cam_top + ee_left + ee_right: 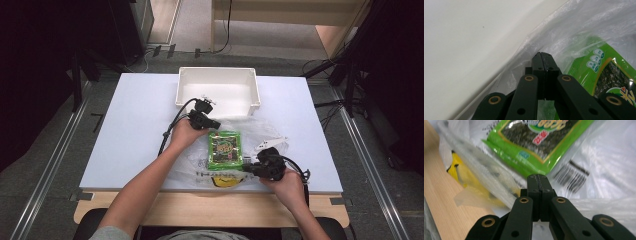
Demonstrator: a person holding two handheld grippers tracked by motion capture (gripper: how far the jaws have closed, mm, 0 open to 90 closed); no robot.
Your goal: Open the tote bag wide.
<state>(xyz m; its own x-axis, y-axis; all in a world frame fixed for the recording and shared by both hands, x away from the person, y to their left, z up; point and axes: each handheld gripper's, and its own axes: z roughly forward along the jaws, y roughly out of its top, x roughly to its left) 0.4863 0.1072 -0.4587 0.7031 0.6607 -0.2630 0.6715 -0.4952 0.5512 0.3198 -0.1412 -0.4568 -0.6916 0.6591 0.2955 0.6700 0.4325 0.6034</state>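
White tabletop [135, 130] held a clear plastic bag [260, 131] around a green seaweed packet [225, 149]; left gripper [216, 123] and right gripper [246, 168] both pinched the bag, jaws together.

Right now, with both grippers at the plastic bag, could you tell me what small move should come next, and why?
Probably lift the left gripper slightly: both grippers look shut on the clear bag, the right gripper near its printed end, and the green seaweed packet lies inside.

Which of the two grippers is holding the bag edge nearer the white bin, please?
The left gripper: it pinches the clear plastic bag at its far edge, just before the white bin. The right gripper is at the near edge, by the yellow print.
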